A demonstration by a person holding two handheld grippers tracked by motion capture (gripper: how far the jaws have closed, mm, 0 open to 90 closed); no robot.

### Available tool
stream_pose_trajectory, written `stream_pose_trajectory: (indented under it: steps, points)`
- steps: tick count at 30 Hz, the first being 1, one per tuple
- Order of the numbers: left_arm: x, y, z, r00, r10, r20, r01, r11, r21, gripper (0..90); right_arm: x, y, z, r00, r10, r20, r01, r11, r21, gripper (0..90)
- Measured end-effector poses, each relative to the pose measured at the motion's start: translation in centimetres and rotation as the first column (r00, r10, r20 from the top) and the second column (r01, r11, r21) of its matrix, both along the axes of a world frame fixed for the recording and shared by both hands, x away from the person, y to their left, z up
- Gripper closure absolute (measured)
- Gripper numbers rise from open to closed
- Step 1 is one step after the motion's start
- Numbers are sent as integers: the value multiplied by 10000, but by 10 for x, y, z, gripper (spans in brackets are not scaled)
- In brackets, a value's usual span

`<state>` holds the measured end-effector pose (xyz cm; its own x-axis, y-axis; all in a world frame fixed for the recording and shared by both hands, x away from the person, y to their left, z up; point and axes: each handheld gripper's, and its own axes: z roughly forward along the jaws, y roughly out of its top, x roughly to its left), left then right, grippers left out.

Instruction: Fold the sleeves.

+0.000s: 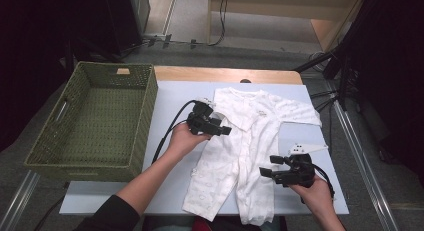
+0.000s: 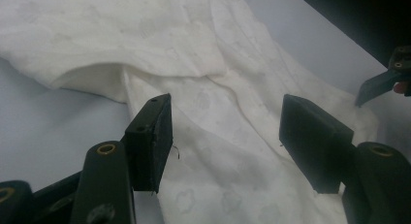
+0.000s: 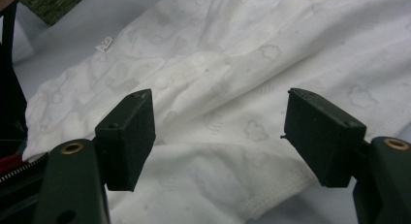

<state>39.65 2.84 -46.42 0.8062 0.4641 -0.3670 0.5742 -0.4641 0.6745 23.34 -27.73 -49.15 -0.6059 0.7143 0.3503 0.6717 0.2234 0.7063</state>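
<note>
Alongside, bare green basket (image 1: 95, 122).

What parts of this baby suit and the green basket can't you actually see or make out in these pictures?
- Baby suit: in the high view its leg ends overhang the table front edge.
- Its left sleeve: in the high view the left gripper and hand cover that side.
- Small print at the neckline: too small to read.
- Basket: its near wall hides the near floor strip.
- Right gripper: jaws open above the fabric; contact unclear.
</note>
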Motion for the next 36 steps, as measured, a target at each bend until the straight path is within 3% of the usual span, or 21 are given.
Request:
stream_pose_trajectory:
  steps: [13,24,32,33,36]
  points:
    - [-21,21,-1,9998,-217,-45,214,9981,-575,337,7,-4,5,9995,-298,99,301,9993,-239,243]
    - [-38,40,-4,9994,-322,-102,317,9987,-401,313,17,-12,13,9982,-563,187,565,9983,-106,244]
    - [-51,51,-5,9993,-272,257,277,9994,-226,313,28,-20,15,9962,-861,128,863,9961,-198,244]
    - [-55,53,-4,9984,-235,520,245,9996,-174,313,31,-22,15,9954,-953,95,955,9952,-225,244]
    - [-58,55,-3,9980,-270,565,279,9995,-144,313,34,-24,14,9949,-1010,76,1012,9946,-225,244]
